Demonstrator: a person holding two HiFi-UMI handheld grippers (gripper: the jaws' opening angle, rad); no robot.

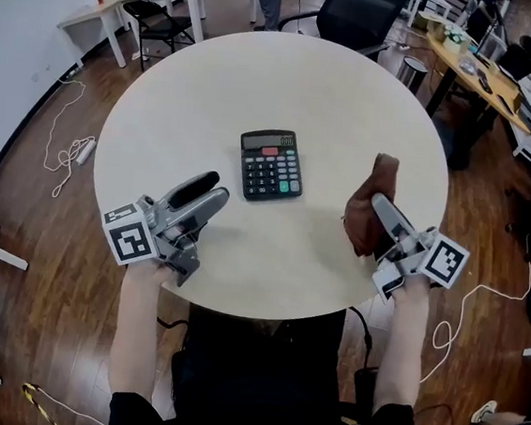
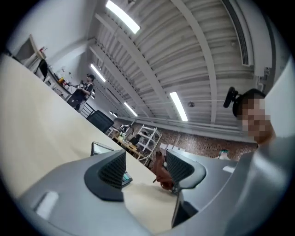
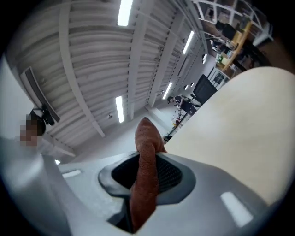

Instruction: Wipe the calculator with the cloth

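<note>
Brown cloth is clamped in the right gripper near the worktop's right edge, ready for wiping, while the calculator lies mid-worktop and the empty left gripper stands spread, probably to steady it.

Bare all round the calculator at the middle of the round counter. Open from the left claw, jaws apart and empty, straight across to its near-left corner. Open likewise from the right claw, filled between its jaws by the cloth. Hemmed beyond the far rim by a chair.
</note>
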